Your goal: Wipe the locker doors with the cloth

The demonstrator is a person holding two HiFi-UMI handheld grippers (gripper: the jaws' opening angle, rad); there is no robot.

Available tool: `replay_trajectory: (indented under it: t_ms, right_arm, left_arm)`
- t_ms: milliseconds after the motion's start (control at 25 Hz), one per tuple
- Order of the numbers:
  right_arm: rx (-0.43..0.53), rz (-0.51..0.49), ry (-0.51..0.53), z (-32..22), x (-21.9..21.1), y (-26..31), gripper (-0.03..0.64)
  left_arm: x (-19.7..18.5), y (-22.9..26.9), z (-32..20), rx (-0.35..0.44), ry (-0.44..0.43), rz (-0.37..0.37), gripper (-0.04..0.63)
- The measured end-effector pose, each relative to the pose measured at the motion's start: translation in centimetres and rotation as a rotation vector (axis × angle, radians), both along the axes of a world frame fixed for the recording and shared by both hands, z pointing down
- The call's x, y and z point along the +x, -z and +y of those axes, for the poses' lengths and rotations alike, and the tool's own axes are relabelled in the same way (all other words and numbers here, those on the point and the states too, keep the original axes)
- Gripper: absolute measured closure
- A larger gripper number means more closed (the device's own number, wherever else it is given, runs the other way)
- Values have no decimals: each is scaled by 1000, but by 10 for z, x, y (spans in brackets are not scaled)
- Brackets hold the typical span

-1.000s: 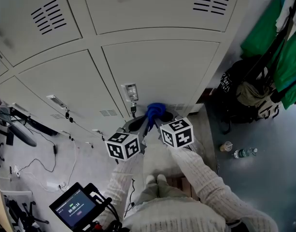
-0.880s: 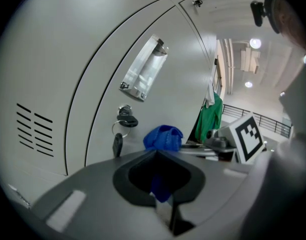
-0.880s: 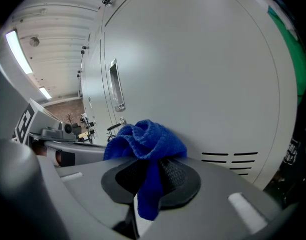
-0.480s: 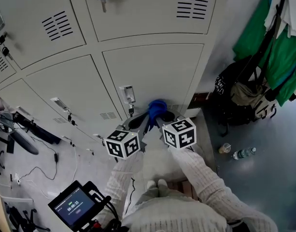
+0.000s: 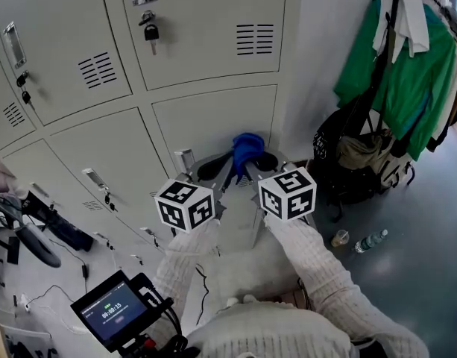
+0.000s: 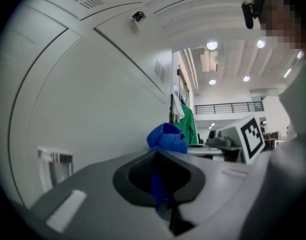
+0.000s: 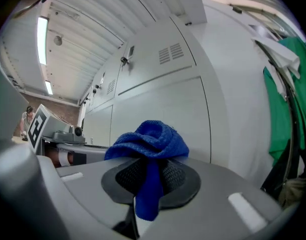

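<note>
Now: cloth (image 5: pixel 247 146) near locker door (image 5: pixel 213 121)

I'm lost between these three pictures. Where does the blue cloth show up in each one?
Head view: blue cloth just above centre, in front of the lower locker door.
Left gripper view: the cloth is near centre, bunched above the jaws.
Right gripper view: the cloth is at centre, a strip hanging down between the jaws.
Shared landmark: the green clothing hangs to the cloth's right in all three.
</note>
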State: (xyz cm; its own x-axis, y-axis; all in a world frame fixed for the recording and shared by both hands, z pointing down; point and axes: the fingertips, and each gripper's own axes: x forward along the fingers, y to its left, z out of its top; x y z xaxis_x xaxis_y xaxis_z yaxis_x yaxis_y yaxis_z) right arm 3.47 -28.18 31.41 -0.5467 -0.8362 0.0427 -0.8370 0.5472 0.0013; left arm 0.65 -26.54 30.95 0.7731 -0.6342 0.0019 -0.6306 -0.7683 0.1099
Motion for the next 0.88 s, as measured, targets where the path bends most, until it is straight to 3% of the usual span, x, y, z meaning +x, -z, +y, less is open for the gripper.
replay_trajectory:
  t_ms: [240, 480, 880]
  right_arm:
    - [142, -1, -33, -3, 19, 67, 565]
    - [226, -5, -62, -9, 30, 105, 563]
    - [228, 14, -71, -31, 33, 109, 563]
  left_arm:
    - [22, 66, -1, 131, -37, 15, 588]
    - [30, 106, -4, 228, -57, 25, 588]
    - [29, 116, -21, 249, -62, 46, 589]
